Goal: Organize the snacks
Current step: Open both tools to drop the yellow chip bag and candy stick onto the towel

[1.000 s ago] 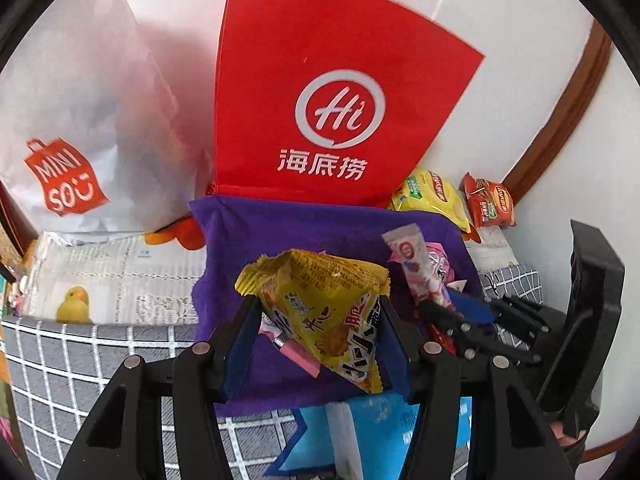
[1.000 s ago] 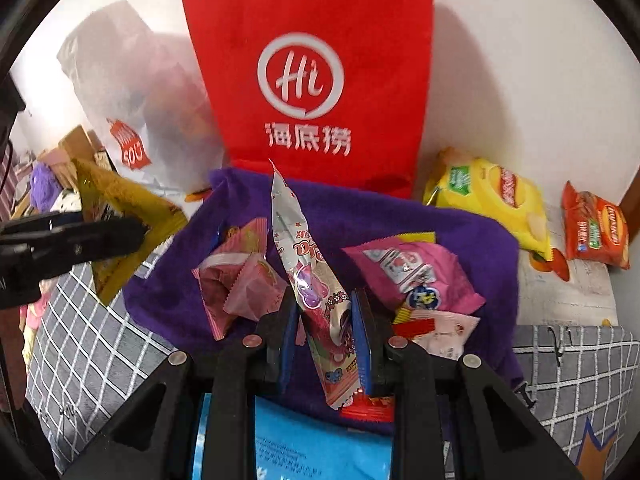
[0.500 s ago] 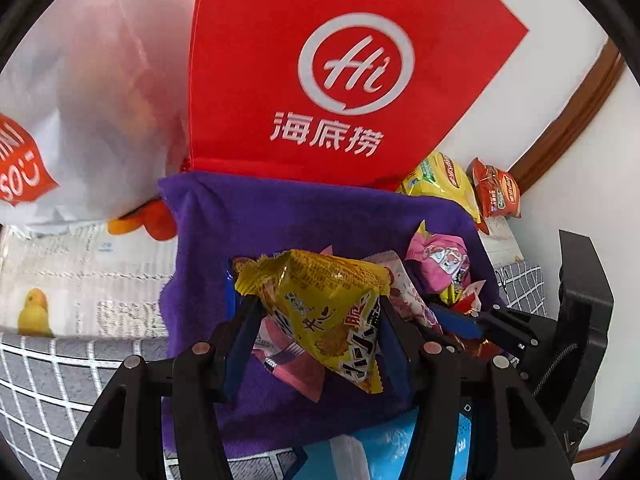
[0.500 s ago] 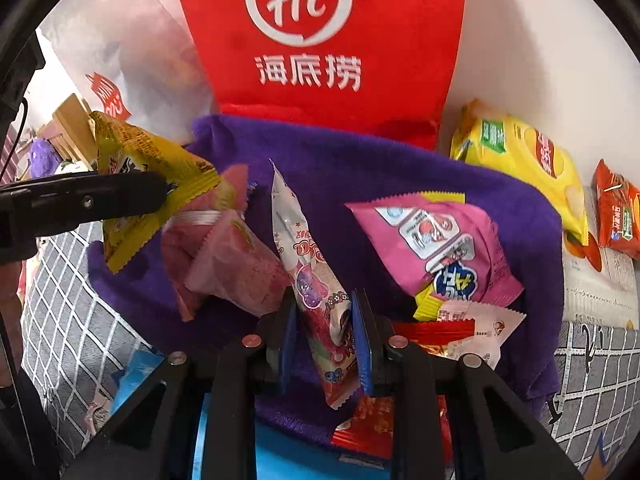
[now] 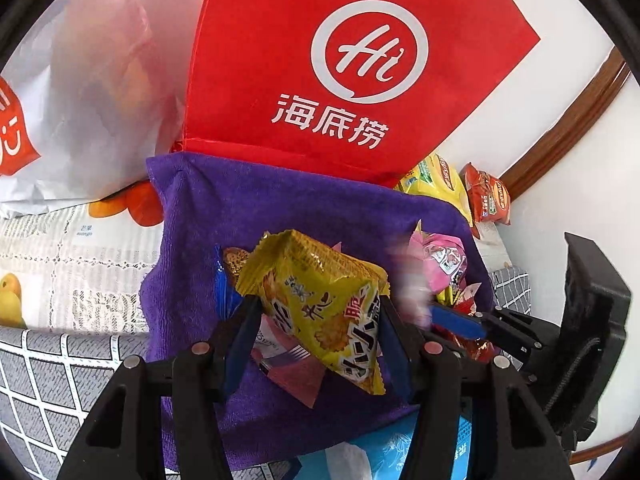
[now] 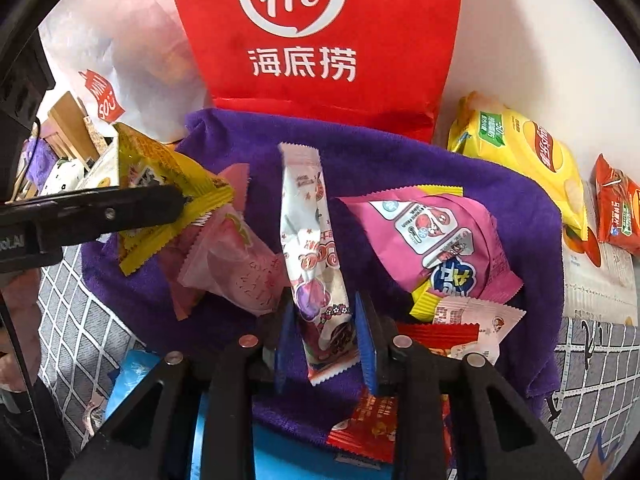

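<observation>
From my remote seat, the biggest writing I could read was the white "Hi" ring logo with three Chinese characters on the tall red fabric bag (image 6: 320,40) standing against the wall, and "MINI SOU" on the red tag of the translucent white plastic bag (image 6: 120,64) to its left. My left gripper (image 5: 316,320) had its jaws about half open and clamped on a puffy yellow cracker packet with black Chinese lettering (image 5: 320,296), held above the purple terry towel (image 5: 248,216). My right gripper (image 6: 324,332) was opening its jaws; the long white candy sachet with purple cartoon print (image 6: 316,260) stood between the blue pads, and I saw a gap on the left side, so it was no longer pinched. On the towel I counted one magenta pillow packet (image 6: 432,240), one pale pink wrapped sweet (image 6: 236,264), one small white-and-pink sachet (image 6: 476,316) and one red foil packet (image 6: 372,432) at the near edge. Beyond the towel's right edge, against the wall, lay one yellow crisp bag with a green label (image 6: 516,144) and one small orange-red packet (image 6: 616,208); their print was too small to read. Open room remained on the towel's far strip near the red bag, and on the grey checked cloth (image 6: 72,336) to the left.
</observation>
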Available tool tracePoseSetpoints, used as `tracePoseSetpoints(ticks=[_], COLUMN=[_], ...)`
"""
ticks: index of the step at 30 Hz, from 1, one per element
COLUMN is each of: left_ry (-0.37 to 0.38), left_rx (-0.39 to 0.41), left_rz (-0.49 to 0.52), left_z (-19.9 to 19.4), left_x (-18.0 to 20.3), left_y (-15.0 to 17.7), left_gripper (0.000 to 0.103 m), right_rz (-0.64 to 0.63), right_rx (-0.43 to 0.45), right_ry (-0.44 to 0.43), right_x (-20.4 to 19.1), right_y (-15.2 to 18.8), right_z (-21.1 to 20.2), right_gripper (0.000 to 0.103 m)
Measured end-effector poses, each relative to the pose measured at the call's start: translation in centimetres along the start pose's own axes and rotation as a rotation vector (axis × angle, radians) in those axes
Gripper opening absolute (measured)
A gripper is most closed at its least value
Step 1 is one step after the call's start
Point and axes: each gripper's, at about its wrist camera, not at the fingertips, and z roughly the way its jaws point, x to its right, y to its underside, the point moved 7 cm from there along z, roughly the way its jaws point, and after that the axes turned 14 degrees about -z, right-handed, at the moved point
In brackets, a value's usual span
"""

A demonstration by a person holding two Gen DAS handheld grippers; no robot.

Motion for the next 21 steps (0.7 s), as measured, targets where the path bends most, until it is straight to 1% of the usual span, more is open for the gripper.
tracePoseSetpoints(ticks=[1,3,7,10,12,14,17,21], left_ry=[-0.001,0.000,0.002,-0.003,-0.001,-0.004,-0.018,-0.023], left_rx=[0.000,0.002,0.005,0.006,0.006,0.009,0.018,0.052], left_rz=[0.001,-0.006,0.005,0.002,0.003,0.013,0.025,0.026], left_z=[-0.1,-0.3,-0.6,-0.6,-0.6,-0.7,-0.9,-1.7], left_x=[-0.1,-0.1,0.1,0.3,0.5,0.9,1.5,2.2], left_y=[0.0,-0.1,0.0,0.0,0.1,0.3,0.5,0.5], left_gripper=[0.056,0.056,0.056,0.058,0.066,0.071,0.080,0.092], right_rz=[-0.001,-0.008,-0.012,0.009,0.032,0.079,0.119,0.158], right_rx=[0.007,0.036,0.092,0.147,0.167,0.188,0.198,0.198], right_ry=[-0.004,-0.007,0.004,0.012,0.029,0.049,0.078,0.115], right_x=[-0.1,-0.5,-0.8,-0.9,-0.6,0.1,0.9,1.5], right_y=[-0.1,-0.5,-1.4,-1.9,-1.8,-1.4,-0.7,0.5], right_z=[-0.2,-1.1,-3.0,-4.9,-6.0,-7.2,-8.4,-9.9], right_gripper=[0.039,0.049,0.052,0.058,0.067,0.073,0.073,0.073])
